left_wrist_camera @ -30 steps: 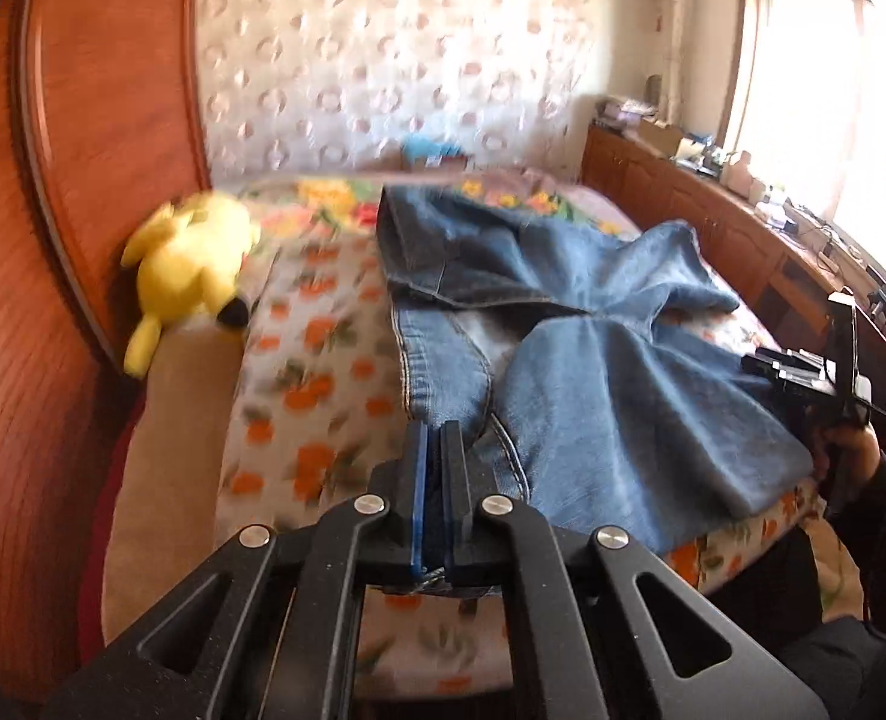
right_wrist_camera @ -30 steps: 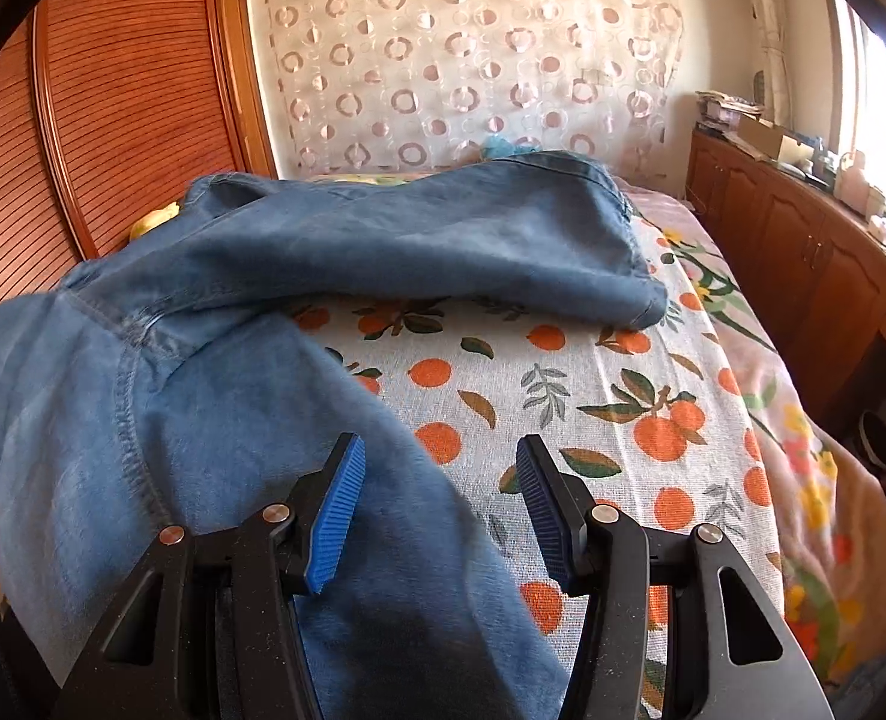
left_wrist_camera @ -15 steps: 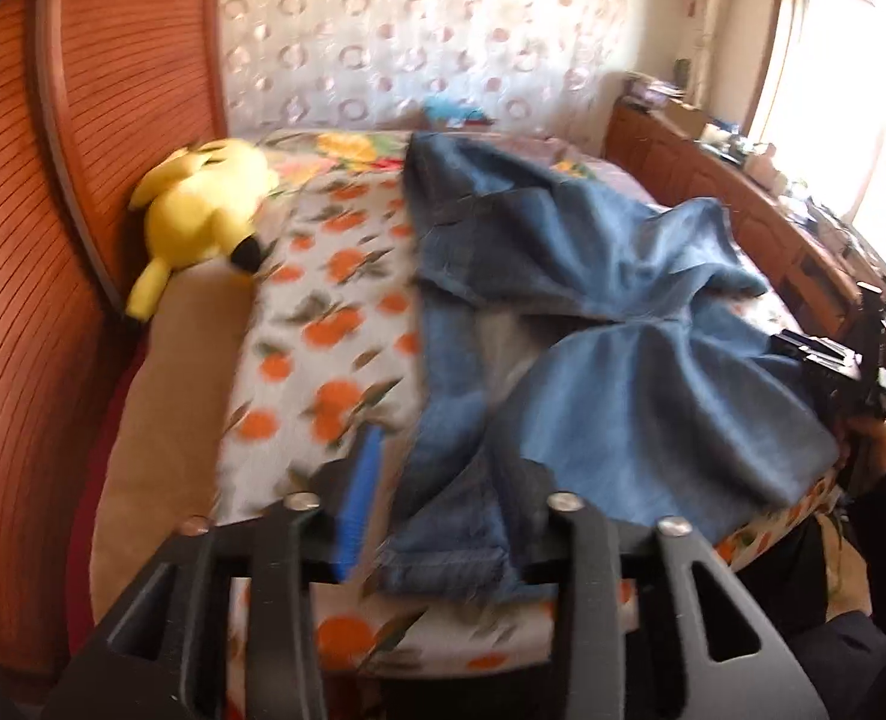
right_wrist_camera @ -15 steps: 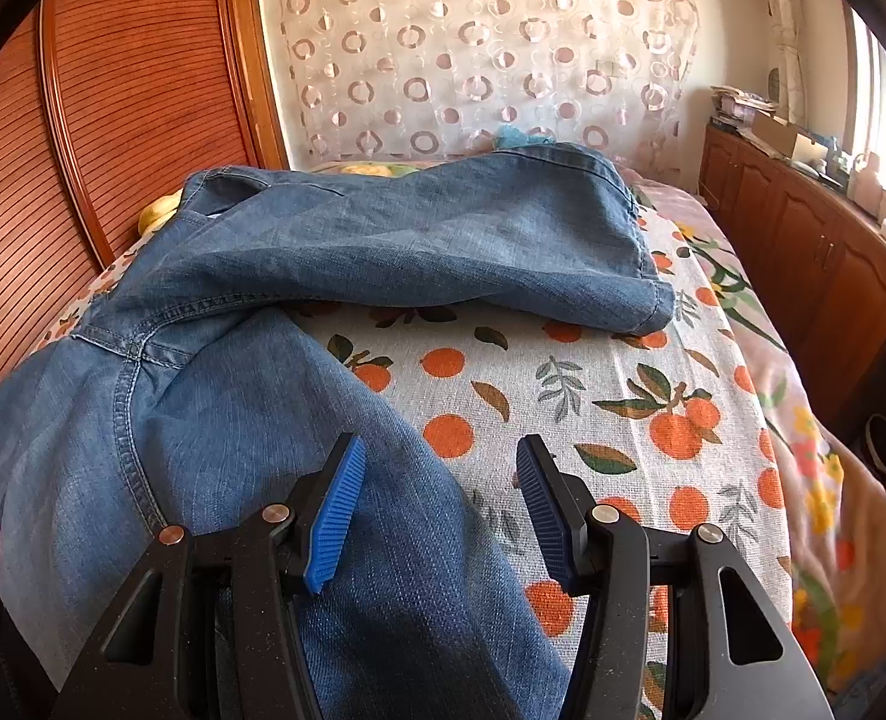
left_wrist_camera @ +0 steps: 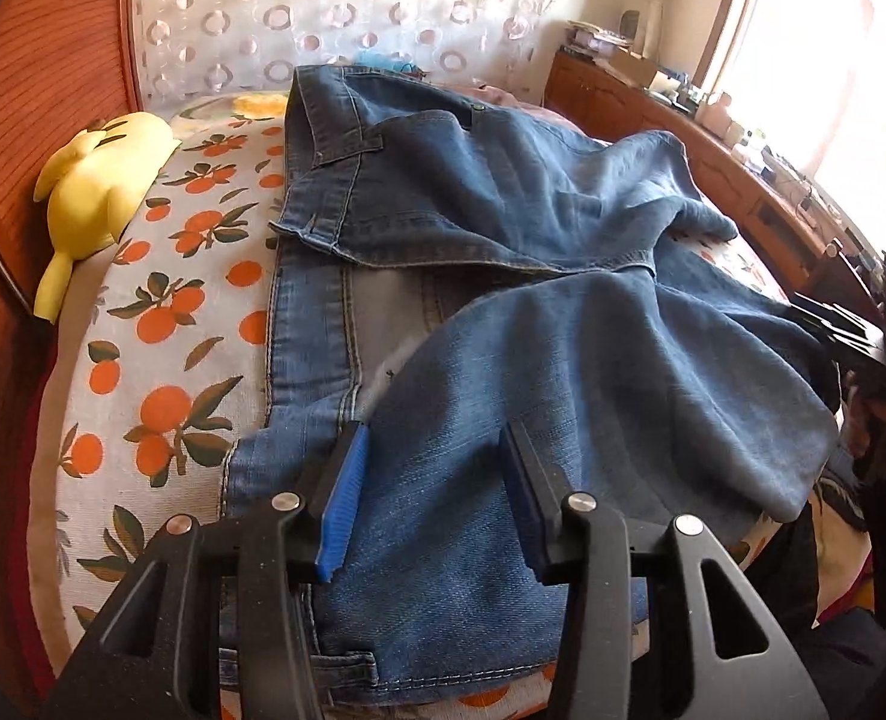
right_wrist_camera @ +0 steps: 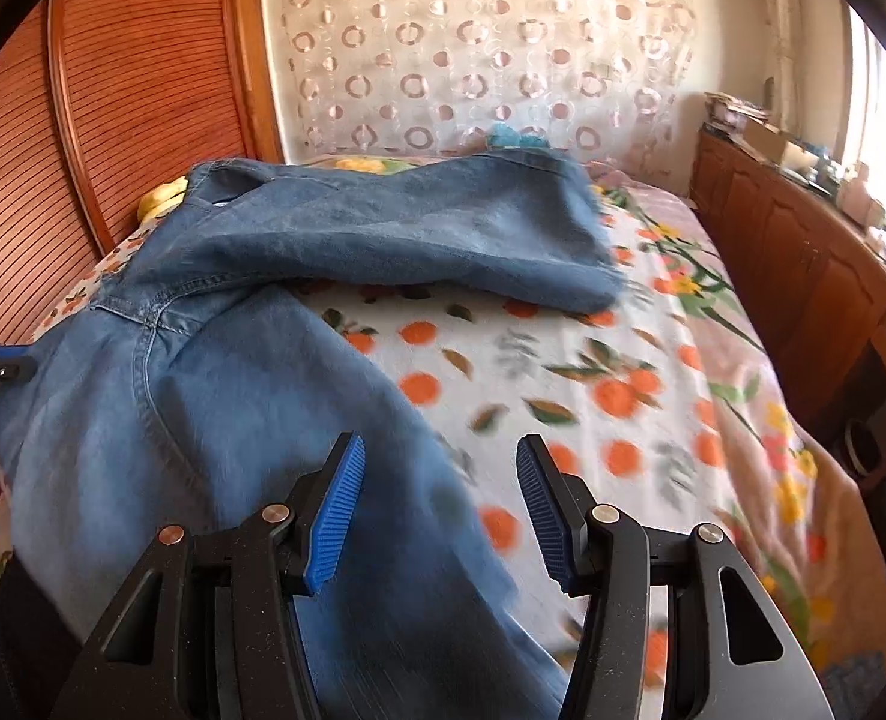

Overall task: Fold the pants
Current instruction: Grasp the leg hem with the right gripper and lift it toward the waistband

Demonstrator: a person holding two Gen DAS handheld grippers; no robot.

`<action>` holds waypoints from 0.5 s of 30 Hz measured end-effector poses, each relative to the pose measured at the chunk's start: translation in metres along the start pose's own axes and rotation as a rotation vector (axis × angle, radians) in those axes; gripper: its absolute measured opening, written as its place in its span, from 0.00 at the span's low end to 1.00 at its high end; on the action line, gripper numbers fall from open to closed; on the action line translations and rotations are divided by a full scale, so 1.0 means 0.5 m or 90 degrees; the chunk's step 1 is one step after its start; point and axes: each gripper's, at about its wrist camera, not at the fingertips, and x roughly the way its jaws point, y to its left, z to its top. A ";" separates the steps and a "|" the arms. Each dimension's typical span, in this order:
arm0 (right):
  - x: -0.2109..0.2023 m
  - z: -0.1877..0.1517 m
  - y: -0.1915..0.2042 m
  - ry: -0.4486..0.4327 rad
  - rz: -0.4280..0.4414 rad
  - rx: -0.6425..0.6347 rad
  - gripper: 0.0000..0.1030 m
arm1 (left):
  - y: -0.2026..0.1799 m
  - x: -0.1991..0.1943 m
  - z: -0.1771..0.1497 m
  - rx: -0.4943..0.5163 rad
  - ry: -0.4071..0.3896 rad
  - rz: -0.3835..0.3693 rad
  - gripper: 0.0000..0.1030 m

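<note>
Blue jeans [left_wrist_camera: 503, 324] lie spread on the bed, waistband at the far end, one leg folded over toward the near edge. My left gripper [left_wrist_camera: 434, 468] is open just above the near denim, holding nothing. In the right wrist view the jeans [right_wrist_camera: 215, 396] drape from the far left to the near edge, one leg [right_wrist_camera: 443, 240] lying across the bed. My right gripper [right_wrist_camera: 440, 480] is open over the edge of the near leg, holding nothing. It also shows at the right edge of the left wrist view [left_wrist_camera: 863, 330].
The bed has an orange-print sheet [left_wrist_camera: 161, 324]. A yellow plush toy [left_wrist_camera: 95, 192] lies at the far left by the wooden headboard [right_wrist_camera: 143, 90]. A wooden cabinet [right_wrist_camera: 803, 276] with clutter runs along the right under the window.
My left gripper was shut on the denim edge one second ago, opened, let it go and moved forward over the jeans. My right gripper stayed open and shifted slightly.
</note>
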 end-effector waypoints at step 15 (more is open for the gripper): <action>-0.153 -0.091 -0.049 0.036 0.019 0.055 0.54 | -0.004 0.026 -0.018 0.012 -0.013 0.029 0.45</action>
